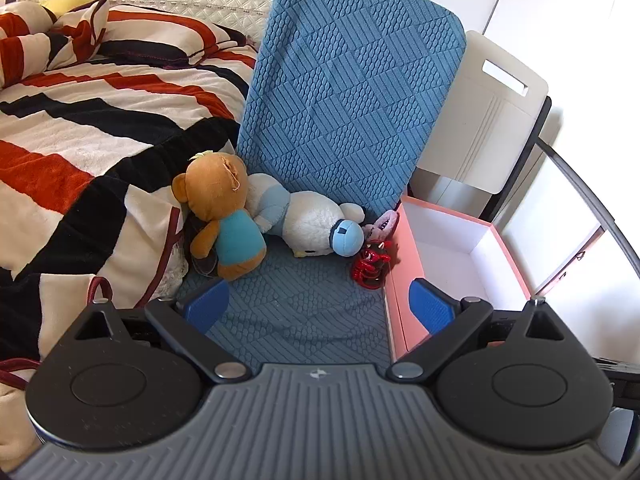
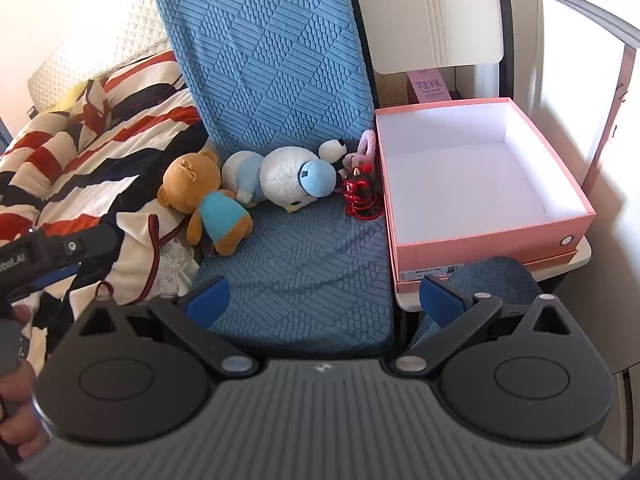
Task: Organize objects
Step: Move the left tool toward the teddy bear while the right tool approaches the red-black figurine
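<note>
Several toys lie on a blue cushion [image 1: 296, 312]: a brown bear in a blue shirt [image 1: 222, 216] [image 2: 204, 204], a white duck plush with a blue cap [image 1: 312, 224] [image 2: 288, 178], a small red toy [image 1: 370, 264] [image 2: 360, 192], a pink plush [image 1: 382, 222] [image 2: 364, 144] and a black-and-white plush [image 2: 334, 150]. An empty pink box [image 1: 400, 288] [image 2: 484, 236] stands to their right. My left gripper [image 1: 320, 312] is open and empty, short of the toys. My right gripper [image 2: 324, 300] is open and empty, nearer the front edge.
A striped red, black and white blanket [image 1: 80, 140] covers the bed at the left. A blue cushion [image 1: 344, 80] stands upright behind the toys. A white chair back [image 1: 484, 120] rises behind the box. A jeans-clad knee [image 2: 492, 280] is at the box's front.
</note>
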`<action>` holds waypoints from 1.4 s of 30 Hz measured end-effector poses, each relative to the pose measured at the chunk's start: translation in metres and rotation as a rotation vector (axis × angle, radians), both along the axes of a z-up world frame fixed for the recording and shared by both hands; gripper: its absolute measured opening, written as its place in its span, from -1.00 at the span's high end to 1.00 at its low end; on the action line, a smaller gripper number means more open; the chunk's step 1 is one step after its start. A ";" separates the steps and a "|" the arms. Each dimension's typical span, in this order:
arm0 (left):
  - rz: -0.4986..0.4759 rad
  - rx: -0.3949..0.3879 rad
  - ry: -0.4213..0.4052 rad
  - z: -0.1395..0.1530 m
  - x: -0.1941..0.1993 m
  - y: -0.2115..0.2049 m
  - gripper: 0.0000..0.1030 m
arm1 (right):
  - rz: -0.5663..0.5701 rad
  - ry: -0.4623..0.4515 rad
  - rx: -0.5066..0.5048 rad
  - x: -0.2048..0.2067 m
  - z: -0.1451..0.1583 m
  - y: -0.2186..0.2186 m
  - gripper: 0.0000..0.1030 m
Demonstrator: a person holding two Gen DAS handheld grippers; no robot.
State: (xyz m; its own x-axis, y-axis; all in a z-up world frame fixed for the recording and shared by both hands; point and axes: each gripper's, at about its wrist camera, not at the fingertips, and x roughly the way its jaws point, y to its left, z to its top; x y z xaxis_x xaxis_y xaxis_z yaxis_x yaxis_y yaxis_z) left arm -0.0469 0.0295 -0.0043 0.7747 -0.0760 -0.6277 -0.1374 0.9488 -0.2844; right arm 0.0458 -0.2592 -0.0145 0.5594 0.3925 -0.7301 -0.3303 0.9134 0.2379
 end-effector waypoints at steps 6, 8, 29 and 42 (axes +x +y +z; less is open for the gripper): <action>-0.008 0.015 -0.007 -0.005 0.004 0.002 -0.91 | 0.002 -0.015 -0.014 0.000 0.000 0.004 -1.00; -0.003 0.020 -0.010 -0.006 0.007 0.003 -0.91 | 0.003 -0.011 -0.014 0.001 -0.003 0.005 -1.00; 0.041 0.025 -0.015 -0.022 0.000 0.006 -0.91 | 0.013 0.024 -0.019 0.010 -0.030 0.002 -1.00; 0.037 0.015 0.018 -0.070 0.019 0.018 -0.91 | 0.027 0.041 -0.008 0.016 -0.050 0.011 -1.00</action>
